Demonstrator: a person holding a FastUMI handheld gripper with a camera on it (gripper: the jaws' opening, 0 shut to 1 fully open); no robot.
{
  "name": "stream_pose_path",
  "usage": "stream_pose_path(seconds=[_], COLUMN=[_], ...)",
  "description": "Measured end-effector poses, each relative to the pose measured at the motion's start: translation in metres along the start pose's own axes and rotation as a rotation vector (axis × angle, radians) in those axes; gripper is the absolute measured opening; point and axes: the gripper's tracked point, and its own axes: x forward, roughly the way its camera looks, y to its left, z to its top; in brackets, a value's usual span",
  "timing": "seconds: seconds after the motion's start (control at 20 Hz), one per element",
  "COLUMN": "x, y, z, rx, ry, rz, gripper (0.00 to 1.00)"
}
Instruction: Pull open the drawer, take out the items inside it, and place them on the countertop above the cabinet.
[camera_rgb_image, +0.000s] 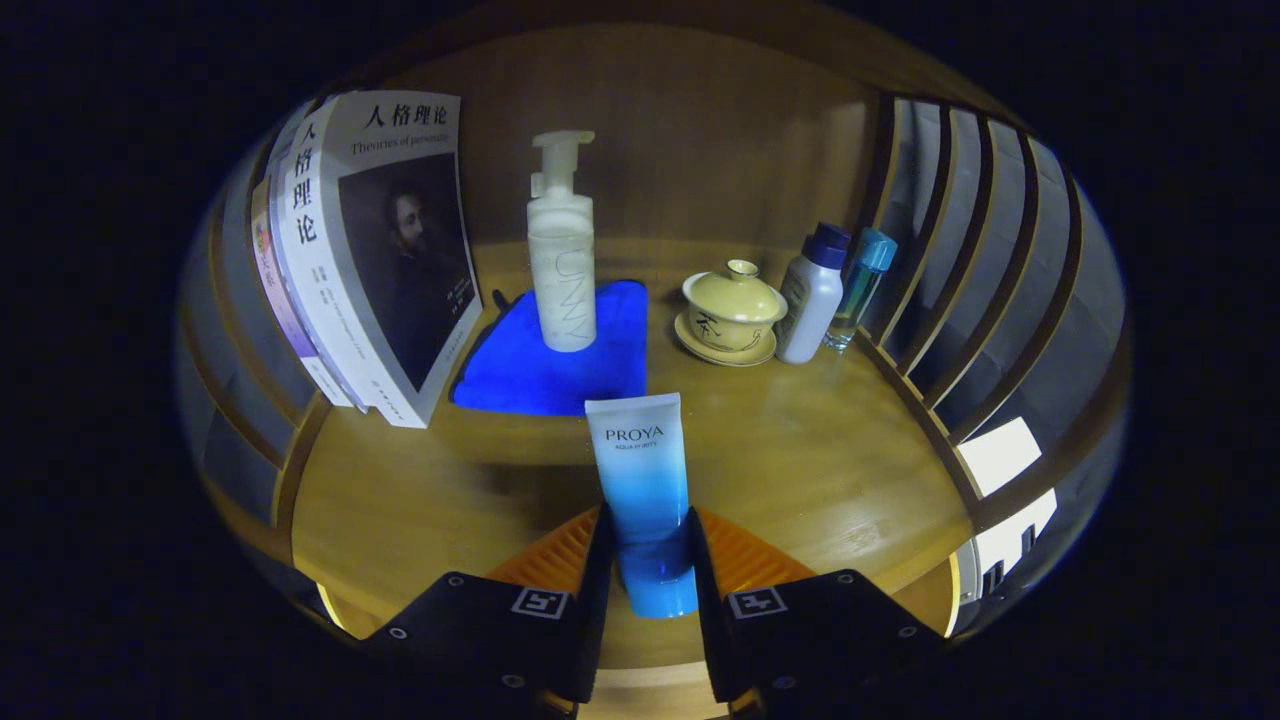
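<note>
Tool (648, 560) clamps glossy tapered tube (642, 480) above wooden countertop (800, 470).

The gripper (648, 560) is clamped on a blue tube (645, 490), both fingers pressing its lower end. Ahead of it, the front of the countertop (820, 470) lies bare. Mid-depth stands a pump bottle (562, 250) on a blue cloth (560, 365). Leaning books (370, 260) block the left side; a lidded tea bowl (732, 310), a white bottle (812, 295) and a teal bottle (860, 285) crowd the back right corner
</note>
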Motion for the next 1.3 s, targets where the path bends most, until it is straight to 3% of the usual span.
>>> stream_pose_path(seconds=[0.3,0.5,0.6,0.75,0.95,1.2,1.3], x=[0.005,-0.002,-0.02,-0.049,-0.097,-0.155,-0.178], y=[-0.001,-0.002,-0.014,-0.019,-0.035,-0.057,-0.053], z=[-0.011,-0.002,-0.002,-0.001,-0.008,-0.029,-0.038], rx=[-0.04,-0.033,-0.04,0.009,0.105,0.092,0.116], ry=[0.031,-0.017,-0.043,-0.133,-0.253,-0.417,-0.496], rz=[0.005,0.04,0.029,0.063,0.118,0.123,0.164], gripper=[0.48,0.51,0.64,0.95,0.96,0.95,0.95])
